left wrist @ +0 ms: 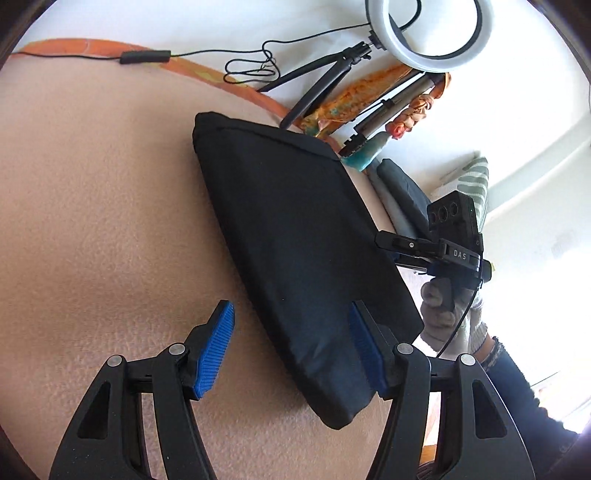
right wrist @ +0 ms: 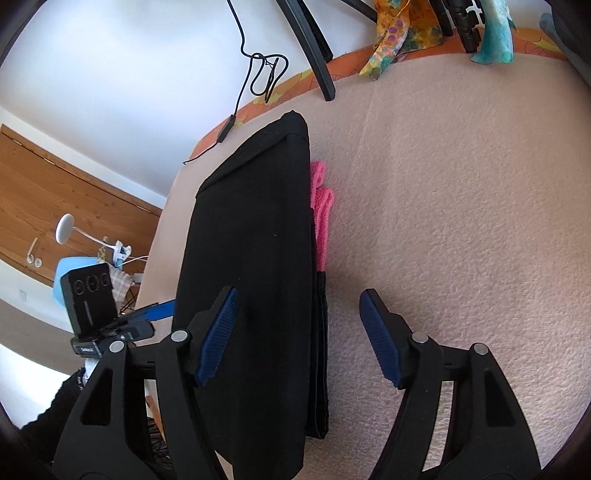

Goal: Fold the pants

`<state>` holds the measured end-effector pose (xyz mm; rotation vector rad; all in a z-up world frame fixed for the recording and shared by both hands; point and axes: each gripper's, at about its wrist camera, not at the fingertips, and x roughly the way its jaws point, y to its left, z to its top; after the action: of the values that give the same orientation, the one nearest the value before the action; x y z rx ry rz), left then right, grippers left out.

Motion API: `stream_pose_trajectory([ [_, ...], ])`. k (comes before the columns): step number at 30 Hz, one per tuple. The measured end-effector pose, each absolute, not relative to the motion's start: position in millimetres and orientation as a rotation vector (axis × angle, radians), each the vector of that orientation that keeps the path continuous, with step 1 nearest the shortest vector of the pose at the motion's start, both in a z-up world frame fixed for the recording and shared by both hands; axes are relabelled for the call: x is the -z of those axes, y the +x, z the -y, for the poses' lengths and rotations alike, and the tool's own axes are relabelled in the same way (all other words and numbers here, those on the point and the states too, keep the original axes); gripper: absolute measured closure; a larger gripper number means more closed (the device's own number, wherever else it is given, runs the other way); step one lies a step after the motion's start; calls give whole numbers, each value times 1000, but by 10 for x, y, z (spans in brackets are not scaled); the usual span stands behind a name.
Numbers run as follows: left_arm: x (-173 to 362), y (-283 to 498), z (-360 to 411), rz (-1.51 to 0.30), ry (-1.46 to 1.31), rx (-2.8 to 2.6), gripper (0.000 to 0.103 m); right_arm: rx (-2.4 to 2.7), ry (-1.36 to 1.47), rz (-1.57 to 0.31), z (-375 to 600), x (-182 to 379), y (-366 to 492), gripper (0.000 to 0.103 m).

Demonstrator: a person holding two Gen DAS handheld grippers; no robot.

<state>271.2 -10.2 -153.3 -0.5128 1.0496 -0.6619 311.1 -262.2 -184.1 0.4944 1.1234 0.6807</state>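
The black pants (left wrist: 295, 236) lie folded into a thick flat rectangle on the beige blanket (left wrist: 92, 221). My left gripper (left wrist: 291, 325) is open and empty, its jaws straddling the near left edge of the bundle. My right gripper (right wrist: 299, 314) is open and empty over the right edge of the pants (right wrist: 255, 266), where layered folds show. The right gripper also shows in the left wrist view (left wrist: 391, 243), at the bundle's far side. The left gripper shows in the right wrist view (right wrist: 159, 310), at the left beside the pants.
A pink cloth (right wrist: 320, 214) sticks out beside the pants. A ring light (left wrist: 430, 31) on a tripod, cables (left wrist: 251, 66) and colourful scarves (left wrist: 354, 96) lie at the blanket's far edge. Folded grey clothes (left wrist: 402, 195) sit beyond the pants. A wooden door (right wrist: 55, 206) stands at the left.
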Motion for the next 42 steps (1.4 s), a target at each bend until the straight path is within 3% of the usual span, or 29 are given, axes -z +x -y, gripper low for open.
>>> stream_pose_trajectory([
  [3, 1629, 2703, 156, -1055, -538, 691, 40, -731, 521, -1110, 2612, 1879, 3097, 33],
  [5, 1634, 2726, 224, -1047, -534, 711, 40, -784, 537, -1123, 2550, 1915, 3088, 42],
  [7, 1651, 2755, 276, -1040, -544, 730, 40, -805, 538, -1108, 2497, 1935, 3069, 43],
  [10, 1674, 2787, 348, -1028, -546, 744, 42, -816, 570, -1117, 2402, 1990, 3071, 60],
  [11, 1674, 2794, 371, -1026, -541, 745, 43, -811, 573, -1122, 2361, 2016, 3067, 72],
  [13, 1668, 2805, 400, -1018, -545, 731, 44, -803, 566, -1114, 2283, 2025, 3031, 78],
  [15, 1667, 2804, 423, -1018, -519, 701, 59, -773, 527, -1094, 2230, 1958, 2970, 83],
  [17, 1660, 2788, 429, -1014, -482, 674, 70, -745, 489, -1080, 2188, 1878, 2911, 85],
  [25, 1491, 2694, 536, -975, -428, 692, 82, -649, 346, -1045, 2101, 1561, 2703, 89],
  [42, 834, 2682, 1836, -841, -286, 899, 84, -444, 249, -874, 3307, 716, 2124, 91],
])
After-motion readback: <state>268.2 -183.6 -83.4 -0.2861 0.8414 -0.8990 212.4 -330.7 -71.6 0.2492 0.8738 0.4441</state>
